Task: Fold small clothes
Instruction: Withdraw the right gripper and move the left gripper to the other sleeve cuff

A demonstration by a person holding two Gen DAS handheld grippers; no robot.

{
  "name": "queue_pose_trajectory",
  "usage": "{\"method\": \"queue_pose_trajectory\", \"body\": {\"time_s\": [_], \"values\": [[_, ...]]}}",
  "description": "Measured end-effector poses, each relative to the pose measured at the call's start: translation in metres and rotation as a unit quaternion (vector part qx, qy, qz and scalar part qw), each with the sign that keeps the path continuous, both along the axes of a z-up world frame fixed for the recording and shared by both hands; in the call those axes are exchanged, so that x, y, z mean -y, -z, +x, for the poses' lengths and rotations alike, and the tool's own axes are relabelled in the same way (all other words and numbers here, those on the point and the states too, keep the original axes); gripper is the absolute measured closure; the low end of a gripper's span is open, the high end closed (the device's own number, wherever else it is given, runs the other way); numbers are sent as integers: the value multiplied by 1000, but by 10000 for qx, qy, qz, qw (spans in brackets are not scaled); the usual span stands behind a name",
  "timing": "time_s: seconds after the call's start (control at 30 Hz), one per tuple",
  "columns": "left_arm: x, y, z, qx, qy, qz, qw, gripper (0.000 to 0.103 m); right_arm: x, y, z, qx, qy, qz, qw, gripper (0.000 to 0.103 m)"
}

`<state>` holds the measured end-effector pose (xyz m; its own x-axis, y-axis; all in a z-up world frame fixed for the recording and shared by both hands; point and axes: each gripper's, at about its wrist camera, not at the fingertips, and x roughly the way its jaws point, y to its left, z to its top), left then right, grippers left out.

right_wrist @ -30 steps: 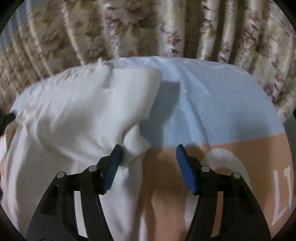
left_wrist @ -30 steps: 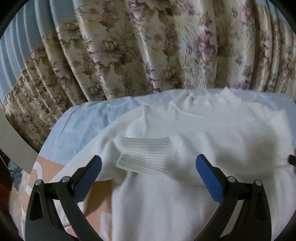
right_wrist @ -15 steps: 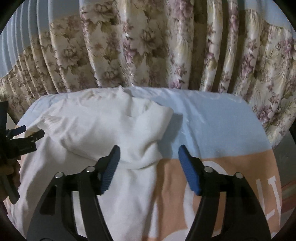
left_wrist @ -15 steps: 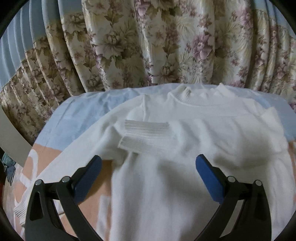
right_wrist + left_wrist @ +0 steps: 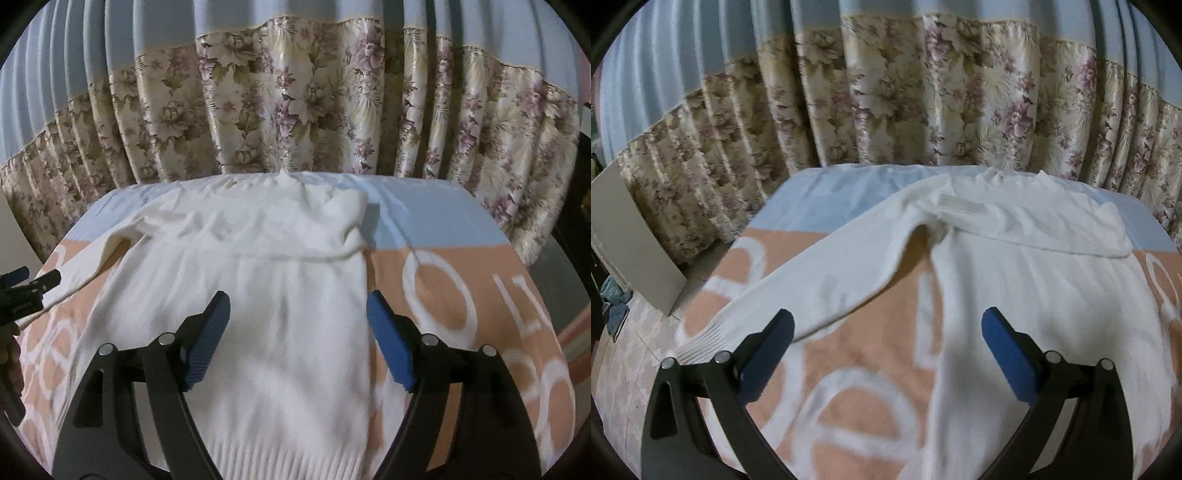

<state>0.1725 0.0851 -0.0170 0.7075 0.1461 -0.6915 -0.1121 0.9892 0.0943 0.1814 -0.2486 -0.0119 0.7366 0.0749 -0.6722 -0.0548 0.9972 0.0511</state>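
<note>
A white knit sweater (image 5: 291, 295) lies flat on the bed, collar towards the curtain. Its right sleeve is folded across the chest (image 5: 295, 236). Its left sleeve (image 5: 820, 280) stretches out diagonally, the ribbed cuff (image 5: 701, 341) just left of my left gripper. In the left wrist view the folded sleeve's cuff (image 5: 964, 205) rests near the collar. My left gripper (image 5: 886, 350) is open and empty above the blanket between sleeve and body. My right gripper (image 5: 297, 336) is open and empty above the sweater's lower body. The left gripper also shows at the left edge of the right wrist view (image 5: 22, 291).
The bed carries a peach blanket with white letters (image 5: 461, 295) and a pale blue band (image 5: 424, 214) at the far end. A floral curtain (image 5: 295, 110) hangs behind. A grey board (image 5: 631, 251) leans at the left, beside tiled floor (image 5: 635, 350).
Both grippers have pulled back and away from the sweater's shoulders towards its lower part. The left view has swung left, so the outstretched left sleeve and cuff have come into view. Both stay open.
</note>
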Motion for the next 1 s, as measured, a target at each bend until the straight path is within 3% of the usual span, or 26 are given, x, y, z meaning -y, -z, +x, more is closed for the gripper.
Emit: {"method": "queue_pose_trajectory", "body": {"time_s": [0.2, 0.37, 0.67, 0.83, 1.0], "values": [[-33, 13, -55, -57, -424, -169, 9989, 2, -18, -7, -39, 77, -72, 23, 9999, 23], [-52, 27, -71, -126, -540, -120, 9984, 2, -29, -15, -48, 223, -211, 103, 9995, 21], [-122, 25, -63, 139, -621, -45, 9980, 2, -74, -5, -81, 363, -127, 238, 9990, 16], [-165, 36, -49, 11, -603, -154, 9981, 2, -116, 2, -94, 333, -484, 237, 9980, 14], [-192, 58, -39, -264, -340, -320, 9986, 2, -137, 5, -96, 351, -505, 214, 9979, 13]]}}
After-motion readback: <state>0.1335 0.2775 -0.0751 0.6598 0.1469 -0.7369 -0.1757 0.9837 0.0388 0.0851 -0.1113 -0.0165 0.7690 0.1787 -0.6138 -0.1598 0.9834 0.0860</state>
